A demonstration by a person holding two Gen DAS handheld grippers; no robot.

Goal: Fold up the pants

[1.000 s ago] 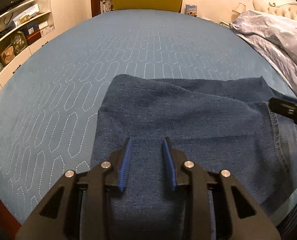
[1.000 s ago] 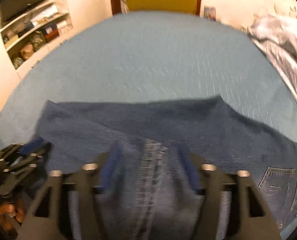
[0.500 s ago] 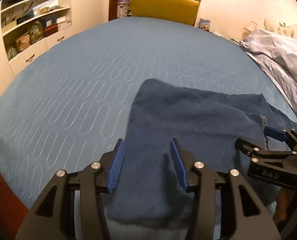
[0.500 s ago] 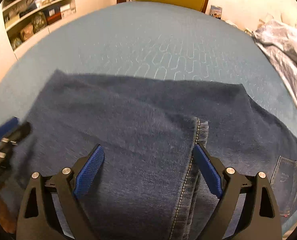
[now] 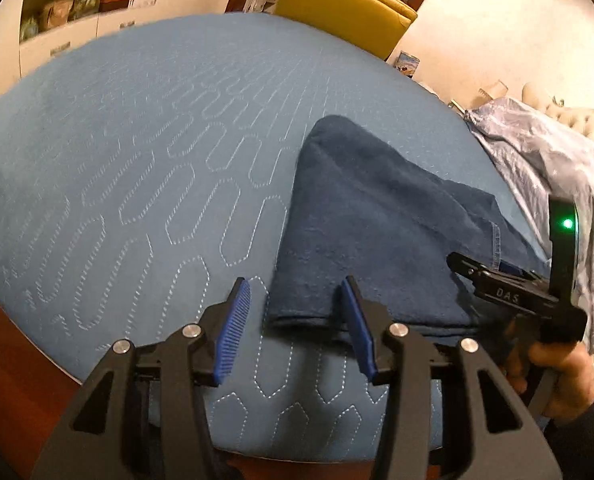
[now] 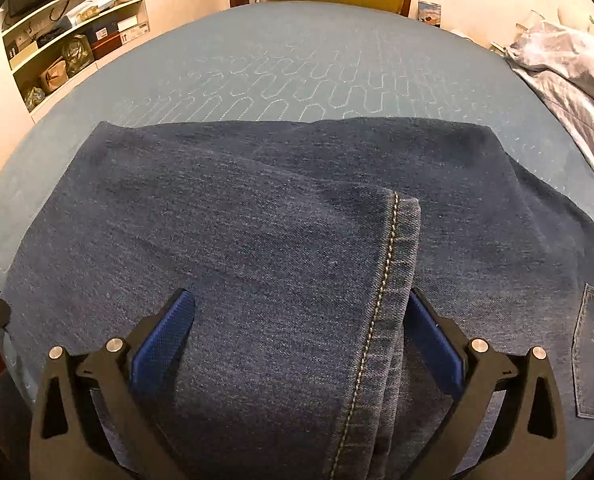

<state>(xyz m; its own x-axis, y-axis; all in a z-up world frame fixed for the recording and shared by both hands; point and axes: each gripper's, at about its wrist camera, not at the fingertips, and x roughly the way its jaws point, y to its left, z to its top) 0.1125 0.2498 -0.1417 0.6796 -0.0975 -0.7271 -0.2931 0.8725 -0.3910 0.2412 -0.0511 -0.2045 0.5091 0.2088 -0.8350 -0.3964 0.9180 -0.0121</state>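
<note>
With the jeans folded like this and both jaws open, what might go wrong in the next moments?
1. The folded dark blue denim jeans lie at the near edge of the blue quilted bed cover; a pull toward the person may drag them off.
2. The yellow-stitched leg hem on top sits skewed, so the next fold may come out uneven.
3. The open right gripper straddles that hem and may catch only the top layer.

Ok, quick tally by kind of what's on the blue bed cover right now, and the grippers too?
Jeans: 1, folded, hem on top
Rumpled grey-blue bedding: 1, at the right edge of the quilted cover
Grippers: 2, left gripper and right gripper, both open
Total: 4
</note>
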